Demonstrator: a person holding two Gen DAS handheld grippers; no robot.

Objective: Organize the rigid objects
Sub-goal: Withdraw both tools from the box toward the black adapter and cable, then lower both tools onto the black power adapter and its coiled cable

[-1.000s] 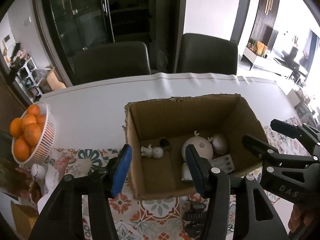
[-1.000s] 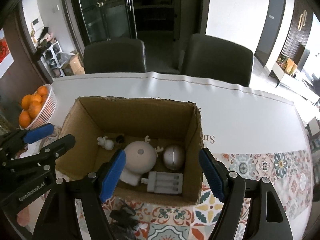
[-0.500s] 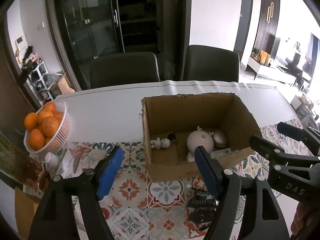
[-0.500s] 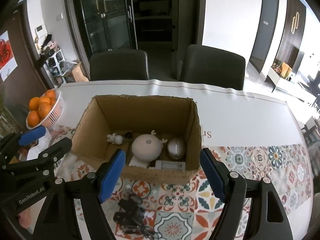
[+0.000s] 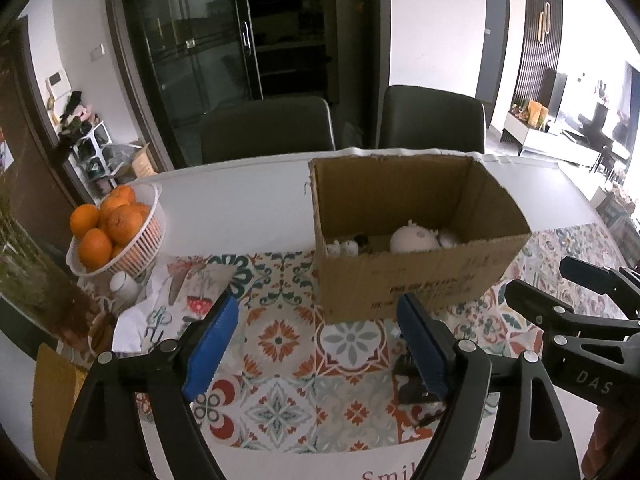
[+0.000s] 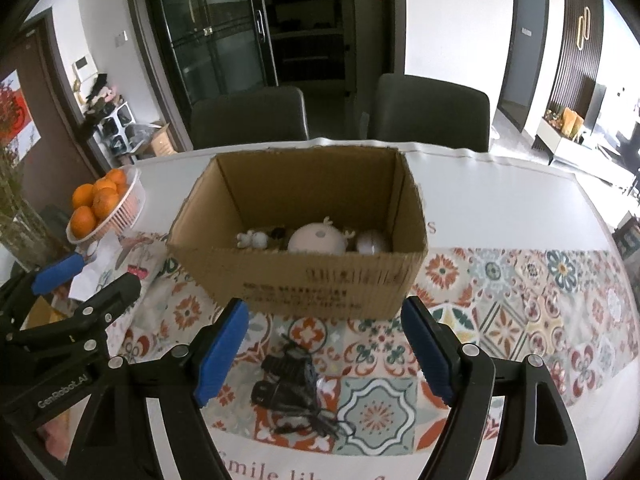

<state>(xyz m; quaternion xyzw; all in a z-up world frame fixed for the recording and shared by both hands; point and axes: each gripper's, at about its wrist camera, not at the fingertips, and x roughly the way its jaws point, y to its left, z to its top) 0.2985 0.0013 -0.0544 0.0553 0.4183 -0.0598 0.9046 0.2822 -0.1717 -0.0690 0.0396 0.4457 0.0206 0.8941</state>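
An open cardboard box (image 6: 320, 284) (image 5: 416, 280) stands on the patterned table runner. Inside it lie a round white deer-shaped lamp (image 6: 318, 240) (image 5: 412, 238), a small white figurine (image 6: 252, 239) (image 5: 344, 246) and a grey rounded object (image 6: 372, 244). A black charger with a tangled cable (image 6: 296, 384) (image 5: 412, 384) lies on the runner in front of the box, between my fingers. My left gripper (image 5: 316, 354) and my right gripper (image 6: 324, 354) are both open and empty, held back from the box.
A white basket of oranges (image 5: 116, 232) (image 6: 102, 208) sits at the left, with a small white cup (image 5: 124, 286) and crumpled paper (image 6: 100, 264) beside it. Two dark chairs (image 6: 248, 118) stand behind the table. A plant (image 5: 28, 276) is at the far left.
Both grippers have pulled back and lowered away from the box, so I now see its front wall instead of looking down into it. The black charger has come into fuller view.
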